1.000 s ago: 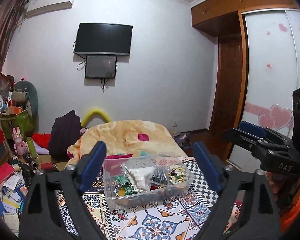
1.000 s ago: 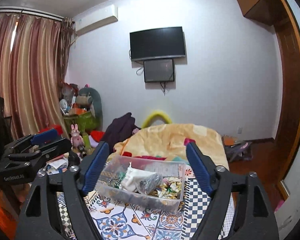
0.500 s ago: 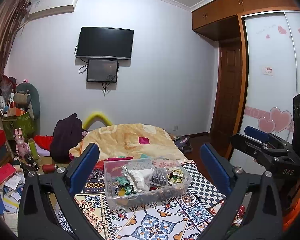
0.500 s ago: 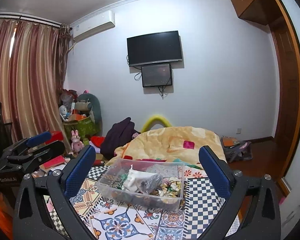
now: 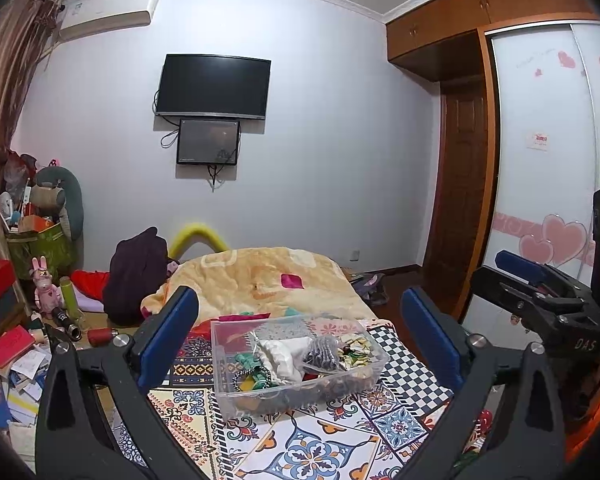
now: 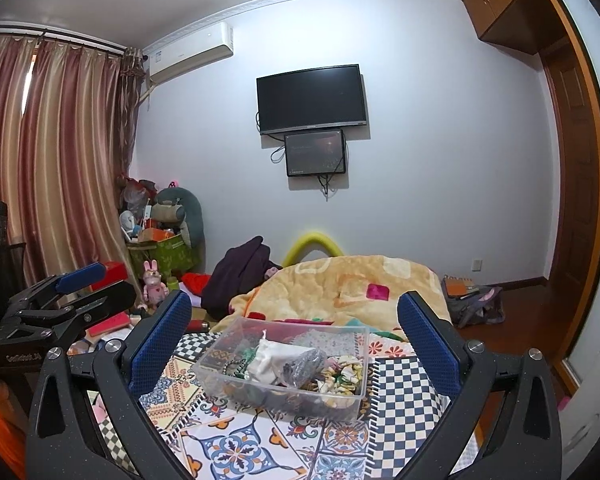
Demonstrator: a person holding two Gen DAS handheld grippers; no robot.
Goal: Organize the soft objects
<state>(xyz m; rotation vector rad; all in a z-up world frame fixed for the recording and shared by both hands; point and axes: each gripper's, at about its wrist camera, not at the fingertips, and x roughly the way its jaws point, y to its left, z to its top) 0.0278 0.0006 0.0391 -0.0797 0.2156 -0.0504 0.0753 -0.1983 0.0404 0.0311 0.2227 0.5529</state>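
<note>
A clear plastic box (image 5: 374, 372) stands on a patterned cloth (image 5: 312, 444) on the bed. It holds a white pouch (image 5: 284, 354), a grey mesh pouch (image 5: 322, 352), green beads and floral scrunchies. My left gripper (image 5: 300, 336) is open and empty, held short of the box. My right gripper (image 6: 294, 340) is open and empty, also short of the box (image 6: 358, 360). The white pouch (image 6: 274, 358) and the grey pouch (image 6: 306, 362) show in the right wrist view. Each gripper shows at the edge of the other's view.
A yellow blanket (image 5: 260, 276) lies behind the box with a dark garment (image 5: 136, 272) at its left. Books, toys and boxes clutter the floor at left (image 5: 16, 344). A wardrobe (image 5: 540, 160) and door stand at right.
Both grippers have opened wider and tilted up a little, so the box sits lower between the fingers. Nothing was picked up.
</note>
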